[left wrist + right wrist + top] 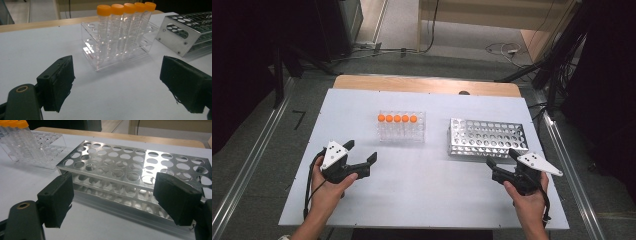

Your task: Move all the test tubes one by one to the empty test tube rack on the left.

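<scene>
A clear plastic rack (401, 130) (117, 53) stands at the table's middle left and holds several orange-capped tubes (397, 118) (126, 27) in one row. To its right sits a perforated metal rack (486, 138) (130, 177) with empty holes. My left gripper (360, 151) (120, 85) is open, a short way in front of the clear rack, nothing between its jaws. Just in front of the metal rack my right gripper (502, 157) (113, 200) is open too and holds nothing. In the right gripper view the clear rack (37, 147) shows at the upper left.
Both racks rest on a white board (422, 190) laid over a wooden table whose far edge (427, 84) shows. Metal rails (249, 165) run along both sides of the table. Cables (507, 50) lie on the floor beyond.
</scene>
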### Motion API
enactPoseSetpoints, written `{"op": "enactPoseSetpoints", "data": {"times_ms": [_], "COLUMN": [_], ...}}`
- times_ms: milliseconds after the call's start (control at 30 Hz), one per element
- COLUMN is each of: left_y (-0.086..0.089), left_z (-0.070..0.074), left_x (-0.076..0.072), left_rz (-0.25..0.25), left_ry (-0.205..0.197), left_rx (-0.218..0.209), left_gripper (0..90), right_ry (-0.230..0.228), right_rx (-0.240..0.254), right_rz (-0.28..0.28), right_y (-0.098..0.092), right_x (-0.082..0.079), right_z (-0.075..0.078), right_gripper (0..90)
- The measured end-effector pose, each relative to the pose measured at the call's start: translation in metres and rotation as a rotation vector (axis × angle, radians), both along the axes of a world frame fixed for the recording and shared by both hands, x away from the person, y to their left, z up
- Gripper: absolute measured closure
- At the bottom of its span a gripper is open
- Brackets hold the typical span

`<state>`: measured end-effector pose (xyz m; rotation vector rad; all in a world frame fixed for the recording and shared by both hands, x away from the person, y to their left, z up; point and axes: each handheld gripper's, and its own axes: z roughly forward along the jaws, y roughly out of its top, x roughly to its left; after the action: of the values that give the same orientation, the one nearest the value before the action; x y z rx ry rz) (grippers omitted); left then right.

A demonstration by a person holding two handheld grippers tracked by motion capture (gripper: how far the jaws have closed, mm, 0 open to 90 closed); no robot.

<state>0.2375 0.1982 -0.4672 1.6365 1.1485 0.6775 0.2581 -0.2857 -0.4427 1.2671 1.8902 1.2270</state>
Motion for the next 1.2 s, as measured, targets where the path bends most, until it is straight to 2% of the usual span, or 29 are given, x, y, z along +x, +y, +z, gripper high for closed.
{"op": "enactPoseSetpoints", "data": {"times_ms": [633,1200], "left_y": [0.016,0.027], "left_z": [-0.003,-0.007], "left_x": [-0.008,-0.009], "left_rz": [0.042,0.074], "left_ry": [0.015,0.026], "left_rx": [-0.001,-0.007], "left_gripper": [13.0,13.0], "right_ry": [0.004,0.003], "right_rx": [0.000,0.010], "right_rz": [-0.057,-0.115], "right_y": [-0.024,-0.048], "right_x": [-0.006,-0.013], "right_z": [-0.002,-0.002], "right_gripper": [15.2,15.2]}}
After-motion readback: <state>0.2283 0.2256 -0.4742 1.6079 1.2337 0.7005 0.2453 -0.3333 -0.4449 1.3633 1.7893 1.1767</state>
